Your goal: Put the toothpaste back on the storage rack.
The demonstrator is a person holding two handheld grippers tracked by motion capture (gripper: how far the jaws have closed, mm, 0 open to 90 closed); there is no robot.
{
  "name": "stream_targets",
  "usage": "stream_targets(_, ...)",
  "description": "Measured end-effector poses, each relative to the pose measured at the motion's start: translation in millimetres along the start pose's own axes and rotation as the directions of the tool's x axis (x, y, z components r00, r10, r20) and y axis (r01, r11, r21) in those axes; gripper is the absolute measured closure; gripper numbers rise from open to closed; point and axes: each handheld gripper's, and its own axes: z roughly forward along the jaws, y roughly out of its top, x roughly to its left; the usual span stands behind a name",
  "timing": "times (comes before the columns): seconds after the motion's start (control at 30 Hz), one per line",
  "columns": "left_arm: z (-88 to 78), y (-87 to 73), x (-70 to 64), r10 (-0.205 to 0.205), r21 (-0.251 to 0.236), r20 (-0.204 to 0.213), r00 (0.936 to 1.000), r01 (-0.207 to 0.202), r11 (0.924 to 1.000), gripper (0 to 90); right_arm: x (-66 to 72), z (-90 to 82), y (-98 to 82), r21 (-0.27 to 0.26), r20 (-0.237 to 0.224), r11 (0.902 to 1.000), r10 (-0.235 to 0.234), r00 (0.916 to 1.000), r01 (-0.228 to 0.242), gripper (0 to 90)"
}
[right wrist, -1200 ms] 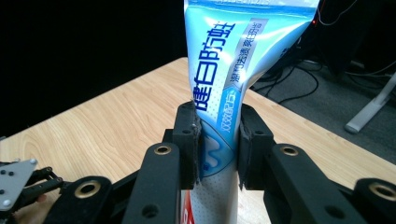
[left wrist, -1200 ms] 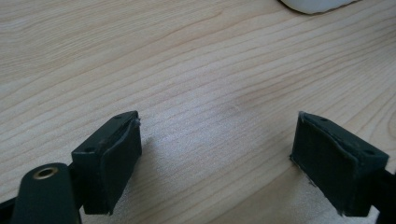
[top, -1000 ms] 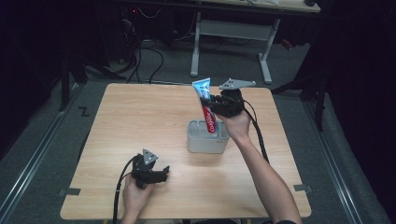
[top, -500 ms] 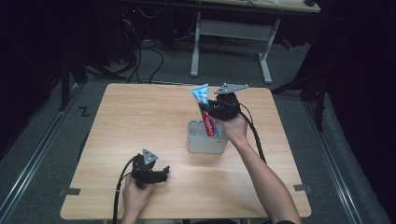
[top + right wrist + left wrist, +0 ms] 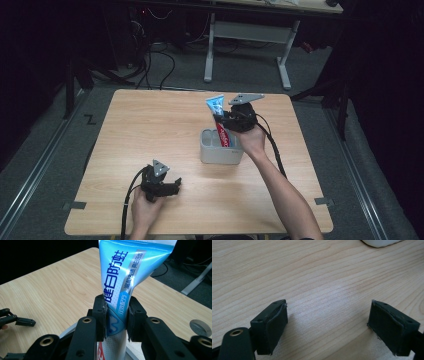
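above the grey holder (image 5: 221, 152), the right hand-held gripper (image 5: 116, 315) pinches the upright toothpaste tube (image 5: 125, 277).

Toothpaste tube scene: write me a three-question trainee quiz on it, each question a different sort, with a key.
1. True or false: the right gripper is shut on the toothpaste tube.
2. Multiple choice: where is the tube's lower end? A) flat on the table; B) in the grey holder; C) between the left gripper's jaws.
3. Fill in: the left gripper rests over bare wood with its jaws ____.

Key
1. True: both pads press the tube's sides in the right gripper view.
2. B: in the high view the tube stands tilted with its red lower part going down into the holder.
3. Open, with nothing between them.
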Motion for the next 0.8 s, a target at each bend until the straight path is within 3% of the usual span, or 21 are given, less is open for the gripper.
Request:
stream_targets(0.3, 0.0, 0.0, 0.0, 0.001, 0.000, -0.001, 1.0000, -0.001, 1.0000, 16.1, -1.1, 0.7, -8.5, 0.015, 0.007, 0.9999, 0.002, 1.0000, -0.002, 72.5)
stream_targets(0.53, 0.0, 0.0, 0.0, 0.001, 0.000, -0.001, 1.0000, -0.001, 1.0000, 16.1, 3.8, -0.3, -11.8, 0.031, 0.014, 0.9988, -0.039, 0.9991, 0.039, 72.5)
stream_targets(0.8, 0.0, 0.0, 0.0, 0.001, 0.000, -0.001, 1.0000, -0.001, 1.0000, 16.1, 4.4, 2.1, -14.5, 0.049, 0.000, 0.9982, -0.036, 0.9994, 0.036, 72.4)
